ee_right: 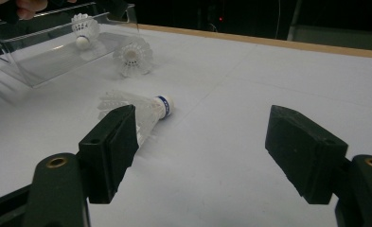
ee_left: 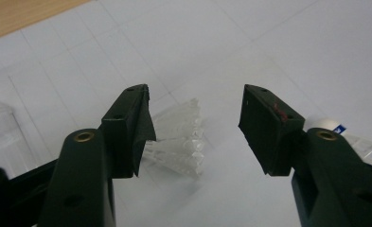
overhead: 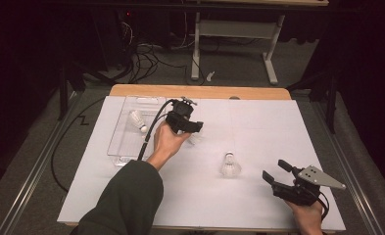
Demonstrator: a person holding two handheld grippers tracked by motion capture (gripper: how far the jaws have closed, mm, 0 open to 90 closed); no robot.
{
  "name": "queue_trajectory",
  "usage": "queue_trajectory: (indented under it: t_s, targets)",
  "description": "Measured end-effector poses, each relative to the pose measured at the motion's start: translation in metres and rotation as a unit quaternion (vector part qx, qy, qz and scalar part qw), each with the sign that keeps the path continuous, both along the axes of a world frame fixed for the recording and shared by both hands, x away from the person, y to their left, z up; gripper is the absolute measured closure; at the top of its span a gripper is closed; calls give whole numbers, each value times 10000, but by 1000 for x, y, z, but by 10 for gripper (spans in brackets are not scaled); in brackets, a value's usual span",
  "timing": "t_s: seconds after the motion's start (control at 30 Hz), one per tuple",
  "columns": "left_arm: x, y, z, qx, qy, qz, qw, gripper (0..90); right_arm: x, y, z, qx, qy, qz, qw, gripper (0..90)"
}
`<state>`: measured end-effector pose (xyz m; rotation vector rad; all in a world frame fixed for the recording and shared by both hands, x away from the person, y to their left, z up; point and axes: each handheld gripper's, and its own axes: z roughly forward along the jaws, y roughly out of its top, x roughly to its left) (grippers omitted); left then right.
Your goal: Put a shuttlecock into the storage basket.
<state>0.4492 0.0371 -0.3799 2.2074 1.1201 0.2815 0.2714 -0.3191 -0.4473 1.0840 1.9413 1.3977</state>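
A hand holds my left gripper (overhead: 196, 128) (ee_left: 195, 109) just right of the clear tray (overhead: 117, 139). Its jaws stand open, low over a white shuttlecock (ee_left: 182, 142) (overhead: 195, 139) that lies on the white mat; the pads do not press on it. A second shuttlecock (overhead: 230, 165) (ee_right: 141, 106) with a blue band lies mid-table, and its cork (ee_left: 332, 125) peeks past the left gripper's right-hand jaw. A third shuttlecock (overhead: 138, 120) (ee_right: 82, 29) rests inside the tray (ee_right: 46, 59). My right gripper (overhead: 274, 169) (ee_right: 202, 118) waits open at the near right, nothing between its jaws.
The white mat (overhead: 258, 122) covers a wooden table whose far edge (overhead: 200, 91) shows. Beyond it are cables on the floor and a white table frame (overhead: 234, 29). A black cable (overhead: 151, 132) trails from the left gripper across the tray.
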Motion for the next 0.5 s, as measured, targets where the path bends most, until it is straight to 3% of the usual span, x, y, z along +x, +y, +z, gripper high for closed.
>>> queue_trajectory:
  t_s: [0.23, 0.5]
  targets:
    - [3, -8, -2, 336, 210, -46, 9992, 445, 0, 0, 0, -2, 1, 7, 10000, 266]
    - [8, -10, -9, 525, 365, 13, 9980, 443, 1, 0, 0, -9, 8, 26, 10000, 267]
